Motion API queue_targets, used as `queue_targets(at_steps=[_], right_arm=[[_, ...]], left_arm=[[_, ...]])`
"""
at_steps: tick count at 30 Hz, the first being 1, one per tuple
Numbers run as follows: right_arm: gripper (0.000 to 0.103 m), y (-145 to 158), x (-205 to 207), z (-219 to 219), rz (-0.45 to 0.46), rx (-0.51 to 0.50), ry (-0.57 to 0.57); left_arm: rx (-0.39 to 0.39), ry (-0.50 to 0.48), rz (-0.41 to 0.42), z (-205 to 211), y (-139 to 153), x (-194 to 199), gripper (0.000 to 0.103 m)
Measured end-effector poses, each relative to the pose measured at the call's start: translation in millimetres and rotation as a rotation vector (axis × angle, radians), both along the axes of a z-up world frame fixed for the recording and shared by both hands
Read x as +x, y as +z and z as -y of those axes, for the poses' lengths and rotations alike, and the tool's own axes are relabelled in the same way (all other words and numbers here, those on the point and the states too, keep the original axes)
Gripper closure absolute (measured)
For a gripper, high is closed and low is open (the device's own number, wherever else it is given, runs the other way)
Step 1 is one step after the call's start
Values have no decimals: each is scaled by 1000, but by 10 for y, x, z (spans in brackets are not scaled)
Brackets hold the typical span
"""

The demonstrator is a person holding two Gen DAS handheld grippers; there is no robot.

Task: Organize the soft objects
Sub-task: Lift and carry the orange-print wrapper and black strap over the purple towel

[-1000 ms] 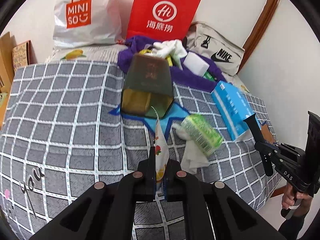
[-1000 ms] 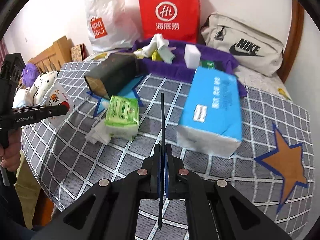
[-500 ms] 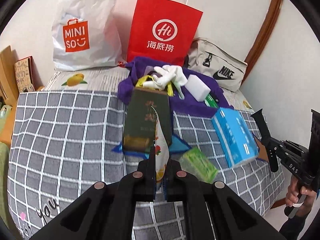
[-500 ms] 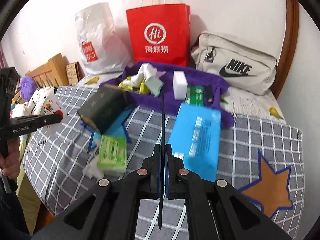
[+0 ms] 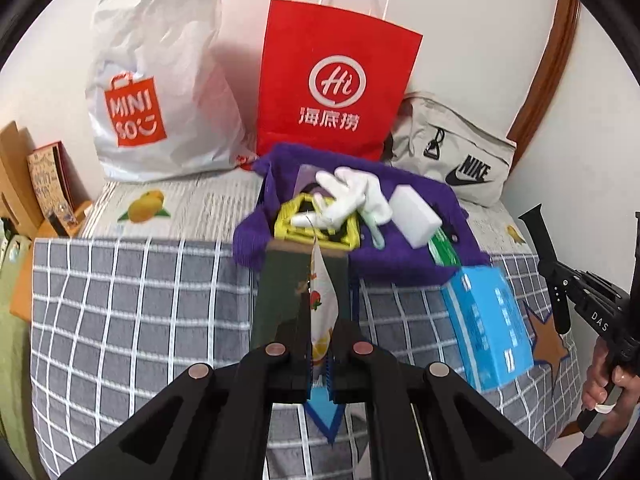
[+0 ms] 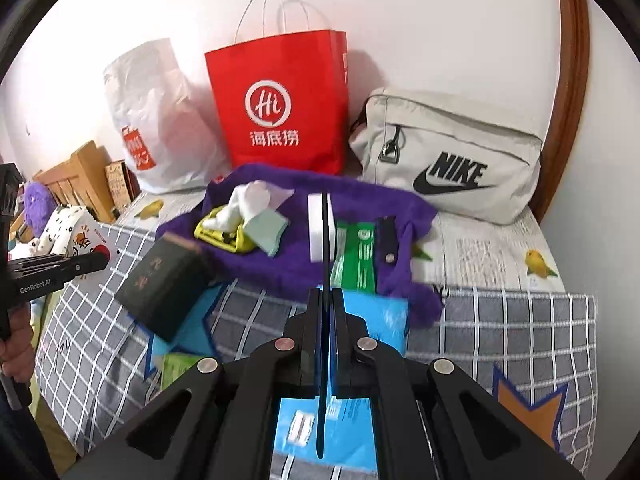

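Left gripper (image 5: 318, 354) is clamped on a white printed pouch (image 5: 322, 300), held up over the bed. Right gripper (image 6: 327, 332) pinches a thin dark strap (image 6: 326, 264) edge-on between its closed jaws. Beyond them, the dark green box (image 6: 164, 280), blue tissue pack (image 5: 490, 320), and purple fluffy cloth (image 6: 288, 256) lie on the checked blanket (image 5: 132, 300).

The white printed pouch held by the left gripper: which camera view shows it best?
The right wrist view: the white printed pouch shows its flat printed face. The left wrist view shows the same pouch nearly edge-on, clamped in the left gripper.
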State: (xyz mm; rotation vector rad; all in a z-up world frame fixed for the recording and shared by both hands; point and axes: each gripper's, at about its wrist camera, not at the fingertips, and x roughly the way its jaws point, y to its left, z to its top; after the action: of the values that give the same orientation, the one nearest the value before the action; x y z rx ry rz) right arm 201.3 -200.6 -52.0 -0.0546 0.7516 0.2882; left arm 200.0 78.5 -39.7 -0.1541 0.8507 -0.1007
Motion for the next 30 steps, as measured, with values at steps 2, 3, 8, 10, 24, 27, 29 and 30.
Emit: queue_targets(at_steps=[2, 3, 8, 10, 24, 27, 29, 30], right_arm=[[100, 21, 115, -4, 1, 4, 2], [100, 30, 162, -6, 1, 6, 3], [100, 44, 462, -20, -1, 12, 1], [100, 53, 577, -7, 1, 22, 2], [100, -5, 1331, 70, -55, 51, -33], [100, -86, 1477, 28, -77, 58, -29], [100, -187, 1573, -11, -97, 55, -22], [100, -242, 1611, -28, -109, 48, -18]], left_arm=[[14, 0, 11, 25, 47, 91, 98], [21, 2, 14, 35, 62, 132, 98], [50, 10, 17, 90, 113, 422, 98], [60, 12, 17, 109, 119, 552, 98], [76, 31, 7, 163, 143, 1400, 98], [59, 25, -3, 161, 44, 1505, 98], [49, 25, -15, 145, -37, 1544, 98], [46, 26, -25, 136, -84, 1569, 98]])
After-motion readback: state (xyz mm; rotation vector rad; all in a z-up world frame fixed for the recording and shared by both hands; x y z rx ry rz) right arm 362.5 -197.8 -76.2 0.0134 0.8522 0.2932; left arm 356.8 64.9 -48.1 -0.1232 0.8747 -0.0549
